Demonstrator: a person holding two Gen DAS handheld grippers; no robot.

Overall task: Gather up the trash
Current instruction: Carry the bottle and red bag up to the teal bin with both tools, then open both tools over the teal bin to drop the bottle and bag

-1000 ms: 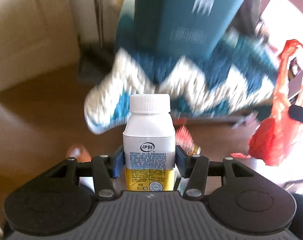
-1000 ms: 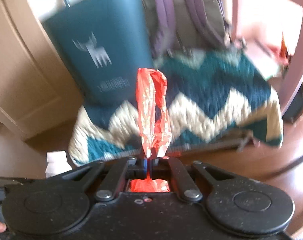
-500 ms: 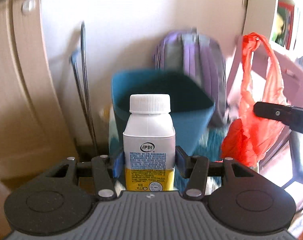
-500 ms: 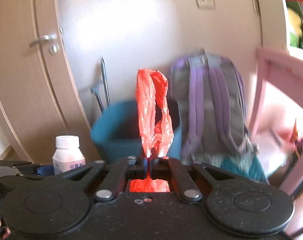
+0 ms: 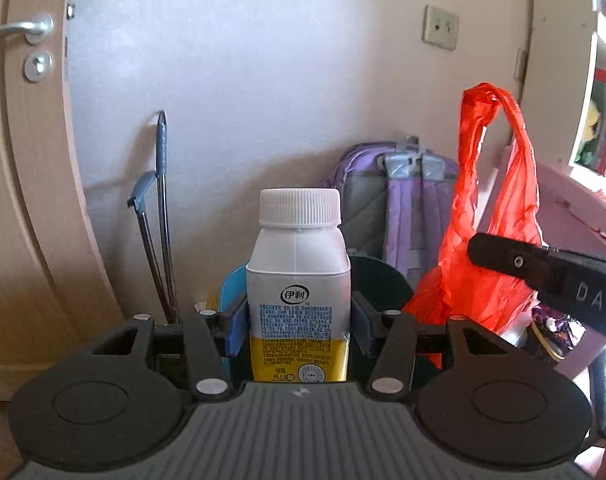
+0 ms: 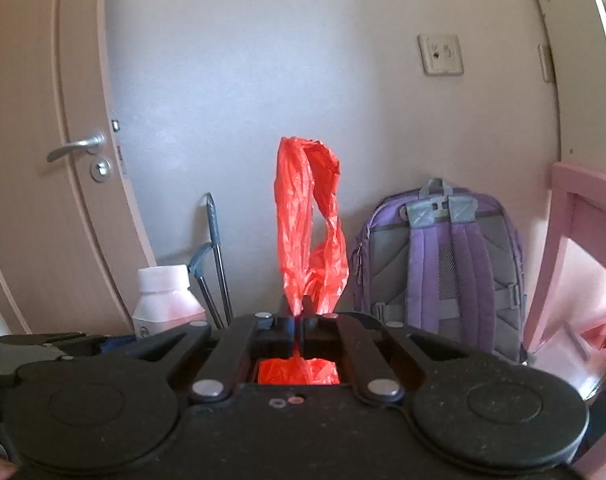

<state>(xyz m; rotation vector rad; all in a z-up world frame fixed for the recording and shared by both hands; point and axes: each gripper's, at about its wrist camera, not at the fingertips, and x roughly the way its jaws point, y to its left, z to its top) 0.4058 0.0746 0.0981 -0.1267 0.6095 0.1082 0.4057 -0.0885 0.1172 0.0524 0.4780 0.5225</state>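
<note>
Left tongs [image 5: 299, 320]: a white-capped milk bottle [image 5: 298, 292] is being clamped upright between the blue pads [image 5: 236, 326]. Right tongs [image 6: 299, 322]: a red plastic bag [image 6: 309, 228] is being pinched by its handle, pads fully clenched. Behind: a purple backpack [image 6: 443, 264] is being leaned against the wall.

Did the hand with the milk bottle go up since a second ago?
Yes. The left gripper with the bottle rose: earlier its view faced the floor rug, now the wall socket and door handle.
</note>
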